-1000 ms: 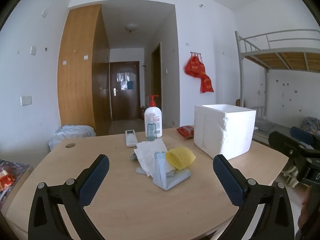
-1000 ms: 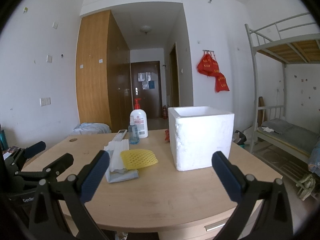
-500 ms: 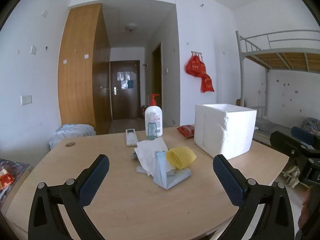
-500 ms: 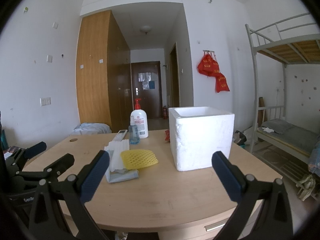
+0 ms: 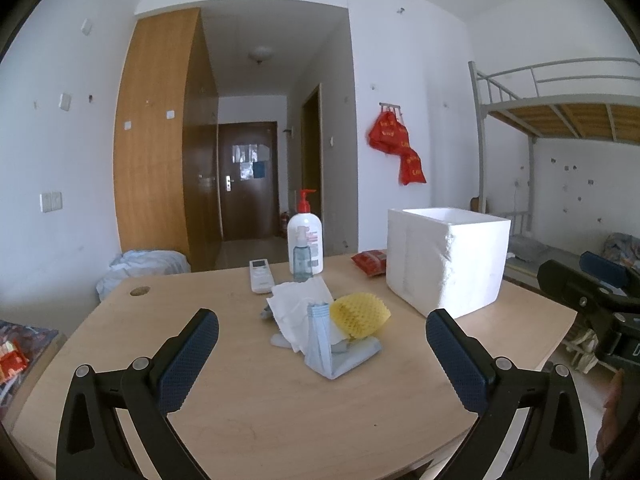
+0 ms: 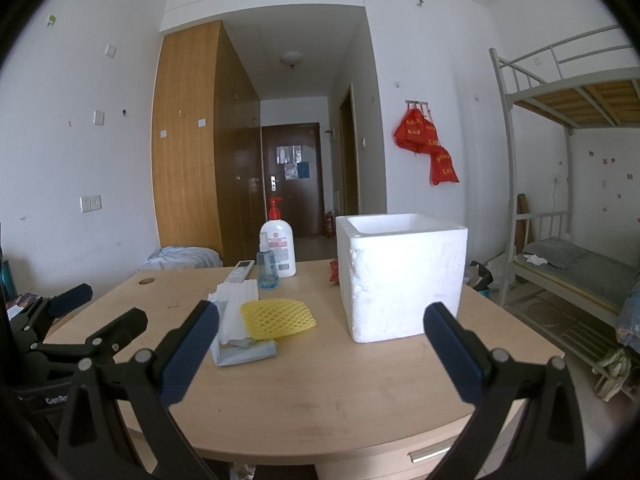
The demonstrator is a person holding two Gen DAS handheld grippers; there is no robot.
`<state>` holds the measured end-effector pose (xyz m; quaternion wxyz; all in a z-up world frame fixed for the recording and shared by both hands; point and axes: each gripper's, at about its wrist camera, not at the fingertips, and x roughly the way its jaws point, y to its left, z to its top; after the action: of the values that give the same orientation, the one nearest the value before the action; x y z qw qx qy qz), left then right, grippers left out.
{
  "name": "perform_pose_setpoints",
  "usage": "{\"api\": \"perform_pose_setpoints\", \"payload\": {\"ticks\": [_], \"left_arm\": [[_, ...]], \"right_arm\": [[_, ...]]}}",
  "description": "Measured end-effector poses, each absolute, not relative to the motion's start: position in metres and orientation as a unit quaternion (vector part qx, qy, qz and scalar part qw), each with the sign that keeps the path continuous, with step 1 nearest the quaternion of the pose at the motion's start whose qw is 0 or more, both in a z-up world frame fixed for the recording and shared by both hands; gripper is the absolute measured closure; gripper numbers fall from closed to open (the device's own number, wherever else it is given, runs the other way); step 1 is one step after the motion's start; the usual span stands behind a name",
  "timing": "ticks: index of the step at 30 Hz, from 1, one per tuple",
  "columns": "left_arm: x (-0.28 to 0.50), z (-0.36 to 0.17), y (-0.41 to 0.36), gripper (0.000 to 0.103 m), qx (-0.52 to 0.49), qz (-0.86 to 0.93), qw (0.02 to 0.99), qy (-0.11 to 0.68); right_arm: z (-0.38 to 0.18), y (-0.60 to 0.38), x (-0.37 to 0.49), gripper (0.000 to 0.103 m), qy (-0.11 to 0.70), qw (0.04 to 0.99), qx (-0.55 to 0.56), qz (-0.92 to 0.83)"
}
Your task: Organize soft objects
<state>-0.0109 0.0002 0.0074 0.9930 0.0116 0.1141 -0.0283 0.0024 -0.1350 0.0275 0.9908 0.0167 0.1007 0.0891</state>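
Observation:
A small heap of soft things lies mid-table: a yellow foam net (image 5: pixel 360 311) (image 6: pixel 277 317), white crumpled foam sheet (image 5: pixel 298 304) (image 6: pixel 236 308) and a pale blue folded wrap (image 5: pixel 336 354) (image 6: pixel 244 354). To its right stands an open white foam box (image 5: pixel 446 262) (image 6: pixel 402 276). My left gripper (image 5: pixel 322 354) is open, hovering at the near table edge just short of the heap. My right gripper (image 6: pixel 320 354) is open too, held near the front edge between heap and box. Both hold nothing.
Behind the heap stand a white pump bottle (image 5: pixel 306 240) (image 6: pixel 280 246), a small clear bottle (image 6: pixel 267 270), a white remote (image 5: pixel 260 275) and a red snack packet (image 5: pixel 370 262). The wooden table (image 5: pixel 240 400) has a rounded front edge. A metal bunk bed (image 6: pixel 560 160) stands at the right.

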Motion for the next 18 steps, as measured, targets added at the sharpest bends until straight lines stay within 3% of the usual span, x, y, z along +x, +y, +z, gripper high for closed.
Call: {"api": "perform_pose_setpoints", "payload": {"ticks": [18], "left_arm": [[-0.0115, 0.0067, -0.0019, 0.0, 0.012, -0.031, 0.993, 0.117]], "right_arm": [[0.028, -0.1364, 0.0009, 0.0, 0.101, 0.991, 0.018, 0.09]]}}
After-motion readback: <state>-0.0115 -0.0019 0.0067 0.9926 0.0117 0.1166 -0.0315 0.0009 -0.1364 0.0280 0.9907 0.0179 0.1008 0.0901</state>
